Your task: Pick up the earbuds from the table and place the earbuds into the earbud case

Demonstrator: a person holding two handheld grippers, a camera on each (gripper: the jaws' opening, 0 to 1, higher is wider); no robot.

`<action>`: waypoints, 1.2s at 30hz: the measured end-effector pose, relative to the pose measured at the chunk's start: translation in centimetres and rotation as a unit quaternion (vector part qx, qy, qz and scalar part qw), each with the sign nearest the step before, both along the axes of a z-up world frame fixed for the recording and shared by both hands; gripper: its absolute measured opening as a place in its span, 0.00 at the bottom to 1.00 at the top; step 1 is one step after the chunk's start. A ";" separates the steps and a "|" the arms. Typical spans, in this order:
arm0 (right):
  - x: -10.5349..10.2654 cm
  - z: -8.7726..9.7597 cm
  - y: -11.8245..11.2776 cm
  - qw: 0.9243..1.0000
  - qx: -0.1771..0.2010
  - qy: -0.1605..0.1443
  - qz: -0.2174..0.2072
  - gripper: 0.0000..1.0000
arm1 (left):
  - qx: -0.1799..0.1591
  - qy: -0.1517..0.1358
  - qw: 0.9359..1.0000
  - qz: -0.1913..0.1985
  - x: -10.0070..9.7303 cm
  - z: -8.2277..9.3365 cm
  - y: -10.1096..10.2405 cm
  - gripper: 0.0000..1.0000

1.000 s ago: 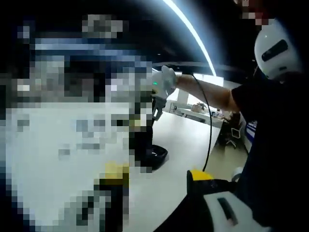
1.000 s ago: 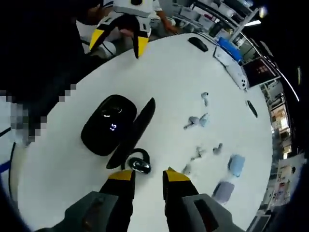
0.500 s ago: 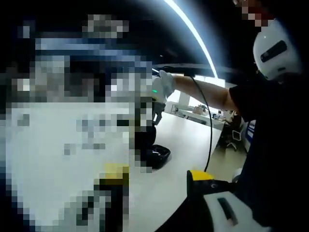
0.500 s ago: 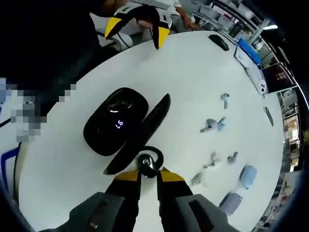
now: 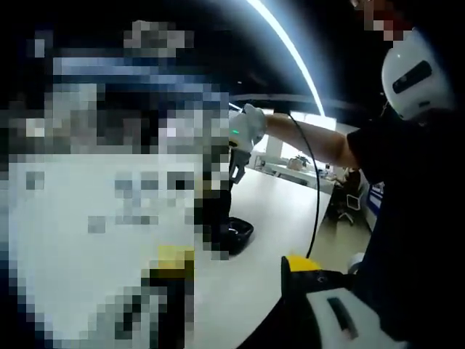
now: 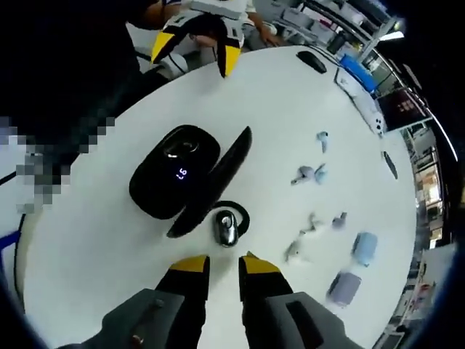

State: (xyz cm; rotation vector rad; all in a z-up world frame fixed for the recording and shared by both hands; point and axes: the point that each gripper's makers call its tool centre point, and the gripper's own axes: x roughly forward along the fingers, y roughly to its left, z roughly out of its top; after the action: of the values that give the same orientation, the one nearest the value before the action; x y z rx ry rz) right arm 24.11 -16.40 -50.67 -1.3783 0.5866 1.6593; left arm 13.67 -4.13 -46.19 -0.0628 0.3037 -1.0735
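Presently, left gripper view: left gripper (image 5: 232, 273) held off bench edge, jaws spread wide, gripping nothing; open earbud case (image 5: 234, 234) on white bench (image 5: 276, 211).

Right gripper view: right gripper (image 6: 218, 263) jaws parted narrowly, empty, just short of black ear-hook earbud (image 6: 227, 225) lying beside case lid. Risk: rounded earbud squirting from narrow jaws, or jaws knocking lid

Grey right gripper (image 6: 216, 263), yellow-tipped jaws, black sleeve (image 5: 370, 145)
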 end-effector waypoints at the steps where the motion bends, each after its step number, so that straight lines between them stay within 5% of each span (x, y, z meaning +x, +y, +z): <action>1: -0.2 0.0 0.3 1.000 -0.002 0.003 0.015 0.15 | -0.001 0.000 1.000 0.001 0.0 0.0 0.0 0.50; 11: -0.7 -0.6 1.9 0.995 -0.030 0.022 0.088 0.15 | -0.002 0.007 1.000 0.018 0.1 -0.4 0.6 0.50; 22: -0.7 -0.7 1.8 0.994 -0.044 0.028 0.097 0.13 | -0.004 0.009 1.000 0.022 0.5 -0.6 0.9 0.50; 36: 0.3 -0.6 1.5 0.999 -0.035 0.023 0.008 0.12 | -0.005 0.006 1.000 0.013 0.4 -0.2 0.0 0.50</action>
State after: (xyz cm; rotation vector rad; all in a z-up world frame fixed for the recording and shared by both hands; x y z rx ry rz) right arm 24.38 -14.88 -51.31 -1.4012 0.6662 1.7012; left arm 14.05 -4.10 -46.39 -0.0818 0.3068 -1.0500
